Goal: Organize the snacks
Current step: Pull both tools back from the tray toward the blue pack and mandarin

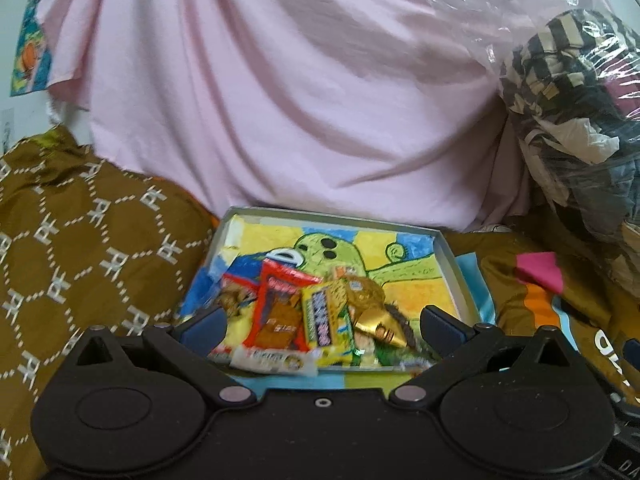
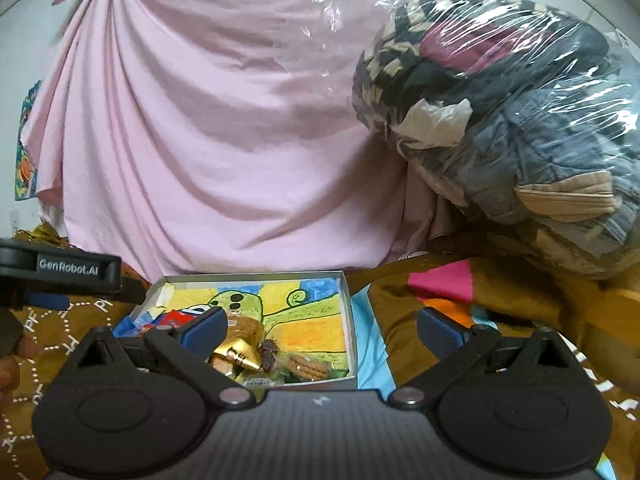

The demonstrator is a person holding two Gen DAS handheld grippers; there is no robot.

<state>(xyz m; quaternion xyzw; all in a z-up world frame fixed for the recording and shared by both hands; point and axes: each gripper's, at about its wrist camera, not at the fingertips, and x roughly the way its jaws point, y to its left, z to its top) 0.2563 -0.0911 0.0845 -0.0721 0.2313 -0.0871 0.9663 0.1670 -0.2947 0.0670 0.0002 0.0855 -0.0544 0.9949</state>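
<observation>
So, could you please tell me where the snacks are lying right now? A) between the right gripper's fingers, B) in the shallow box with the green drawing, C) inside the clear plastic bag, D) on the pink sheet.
B: the snacks lie piled at the near end of the box, on its green drawing; both grippers' fingers are wide open with nothing between them.

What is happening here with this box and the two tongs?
A person holds tongs in each hand over a shallow box with a drawing inside. Snacks lie piled at its near end. The left tongs and right tongs both stand open and empty.
</observation>
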